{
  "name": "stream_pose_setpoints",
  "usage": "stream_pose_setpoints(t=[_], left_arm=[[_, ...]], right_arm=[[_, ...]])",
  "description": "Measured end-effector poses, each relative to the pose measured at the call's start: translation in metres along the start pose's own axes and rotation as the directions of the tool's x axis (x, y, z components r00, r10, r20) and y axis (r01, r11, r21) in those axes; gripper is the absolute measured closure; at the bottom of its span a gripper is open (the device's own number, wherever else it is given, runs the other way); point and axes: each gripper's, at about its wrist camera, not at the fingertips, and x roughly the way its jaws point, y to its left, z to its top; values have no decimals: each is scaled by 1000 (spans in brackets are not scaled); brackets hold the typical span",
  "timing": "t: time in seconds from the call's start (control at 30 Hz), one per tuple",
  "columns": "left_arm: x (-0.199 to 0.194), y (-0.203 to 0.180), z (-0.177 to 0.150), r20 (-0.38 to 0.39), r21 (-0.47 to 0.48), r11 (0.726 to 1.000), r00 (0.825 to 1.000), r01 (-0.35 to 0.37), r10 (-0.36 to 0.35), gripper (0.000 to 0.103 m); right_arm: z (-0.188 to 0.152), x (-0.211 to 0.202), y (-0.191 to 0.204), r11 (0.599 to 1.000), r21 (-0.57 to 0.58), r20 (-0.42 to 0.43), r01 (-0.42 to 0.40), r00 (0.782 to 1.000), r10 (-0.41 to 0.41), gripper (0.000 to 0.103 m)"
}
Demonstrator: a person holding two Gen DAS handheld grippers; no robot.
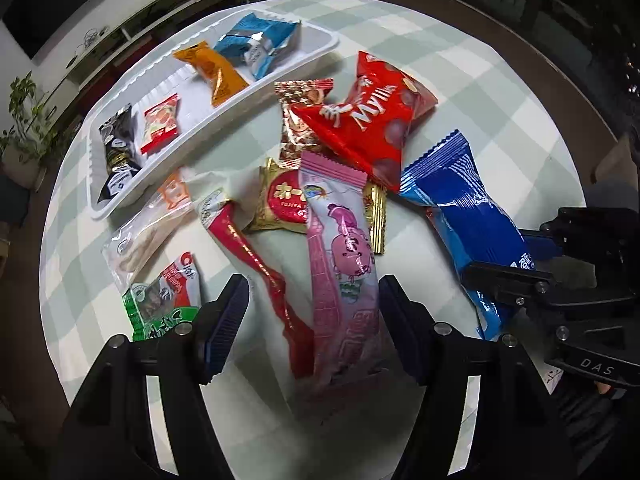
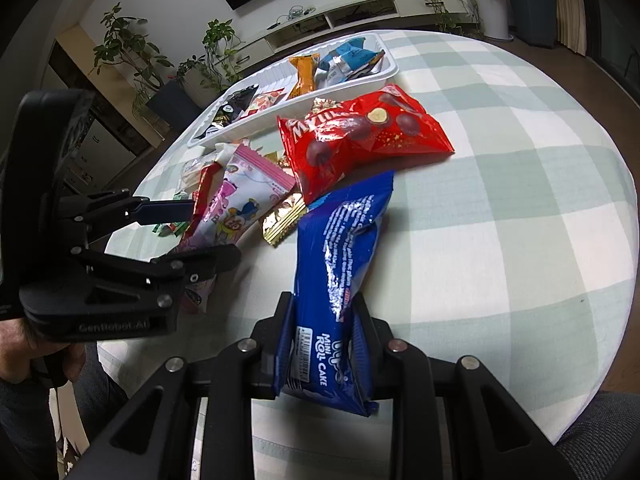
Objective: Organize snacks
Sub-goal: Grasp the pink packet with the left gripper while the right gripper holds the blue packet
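A white tray (image 1: 256, 92) at the back left holds several snacks; it also shows in the right wrist view (image 2: 280, 114). Loose snacks lie on the checked tablecloth. My left gripper (image 1: 314, 300) is open, its fingers on either side of a pink packet (image 1: 340, 240) and a thin red stick packet (image 1: 256, 256). My right gripper (image 2: 322, 324) is shut on the near end of a blue roll cake packet (image 2: 340, 248), which also shows in the left wrist view (image 1: 464, 208). The left gripper also shows in the right wrist view (image 2: 200, 232).
A red Mylikes bag (image 1: 368, 120) lies over a brown patterned packet (image 1: 298, 120). A gold packet (image 1: 280, 200), a clear packet (image 1: 148, 224) and a green packet (image 1: 168, 300) lie nearby. The round table's edge (image 1: 532, 60) curves behind. Plants (image 2: 132, 52) and a low cabinet stand beyond.
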Motion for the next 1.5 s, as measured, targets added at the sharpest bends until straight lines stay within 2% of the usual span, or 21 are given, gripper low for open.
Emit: stream_pose_setpoints(t=[0.27, 0.37, 0.53, 0.63, 0.67, 1.0, 1.17, 1.5], left_arm=[[6, 2, 5, -10, -13, 1000, 1000, -4, 4, 54], [5, 5, 7, -8, -17, 1000, 1000, -1, 1, 55], [3, 5, 7, 1, -19, 1000, 1000, -1, 1, 63], [1, 8, 5, 8, -34, 999, 1000, 3, -3, 72], [-1, 9, 5, 14, -39, 999, 1000, 6, -5, 79], [-19, 6, -1, 76, -65, 996, 995, 66, -61, 79], [-31, 7, -6, 112, -91, 989, 988, 118, -108, 79], [-58, 19, -28, 205, -180, 952, 956, 249, -212, 79]], right_arm=[[0, 0, 0, 1000, 2, -1, -1, 1000, 1, 74], [0, 0, 0, 1000, 2, -1, -2, 1000, 2, 74], [0, 1, 1, 1000, -4, -2, 0, 1000, 0, 74], [0, 0, 2, 1000, -8, -4, -1, 1000, 1, 74], [0, 0, 2, 1000, -8, -3, -1, 1000, 1, 74], [-1, -8, 3, 1000, -9, 22, -2, 1000, 2, 74], [-1, -14, 4, 1000, -11, 33, -12, 999, 12, 74], [-4, -27, 11, 997, -5, 43, -72, 996, 72, 75]])
